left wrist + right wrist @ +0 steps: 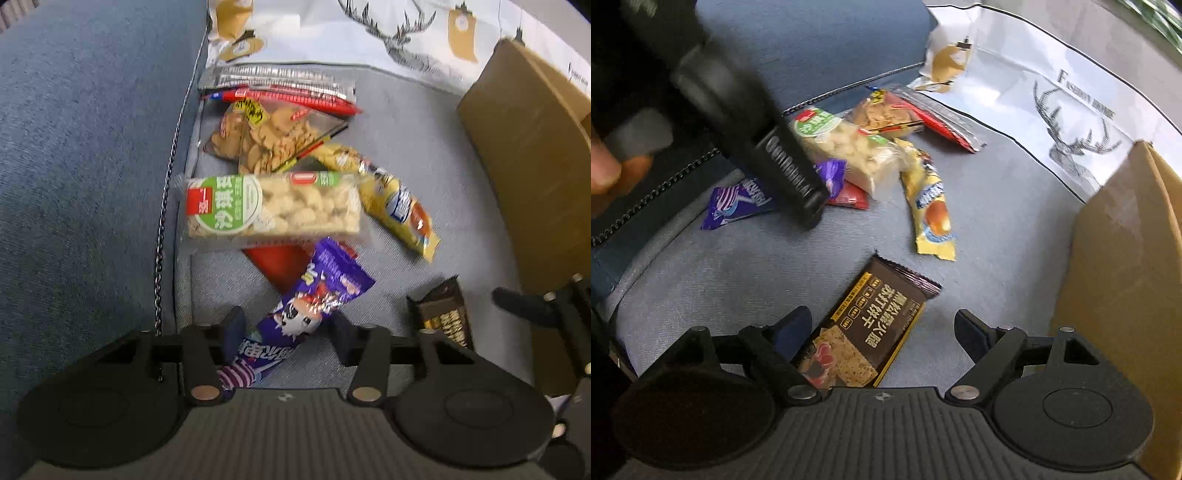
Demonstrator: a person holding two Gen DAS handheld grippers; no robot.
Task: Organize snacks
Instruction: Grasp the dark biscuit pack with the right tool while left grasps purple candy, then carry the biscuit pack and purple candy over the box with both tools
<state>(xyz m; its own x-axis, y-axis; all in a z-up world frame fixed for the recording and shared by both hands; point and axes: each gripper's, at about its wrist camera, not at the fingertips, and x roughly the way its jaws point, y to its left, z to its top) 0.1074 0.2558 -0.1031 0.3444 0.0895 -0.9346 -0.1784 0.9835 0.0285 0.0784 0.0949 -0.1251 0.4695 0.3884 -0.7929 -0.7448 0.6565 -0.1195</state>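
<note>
A purple snack packet (pixel 314 295) lies on the grey seat cushion (pixel 424 129) between the fingers of my left gripper (pixel 290 330), which stands open around it. In the right wrist view a dark brown cracker packet (pixel 875 321) lies flat between the fingers of my right gripper (pixel 884 328). That gripper is open wide, and its right pad is clear of the wrapper. Behind lie a green-label puffed snack pack (pixel 273 206), a yellow packet (pixel 399 206), a clear biscuit bag (pixel 269 136) and a red-striped pack (pixel 280 94).
A cardboard box (pixel 1126 277) stands at the right edge of the cushion. A white pillow with a deer print (pixel 1071 122) lies at the back. The blue sofa back (pixel 74 147) rises on the left. A person's hand (pixel 602 166) holds the left tool.
</note>
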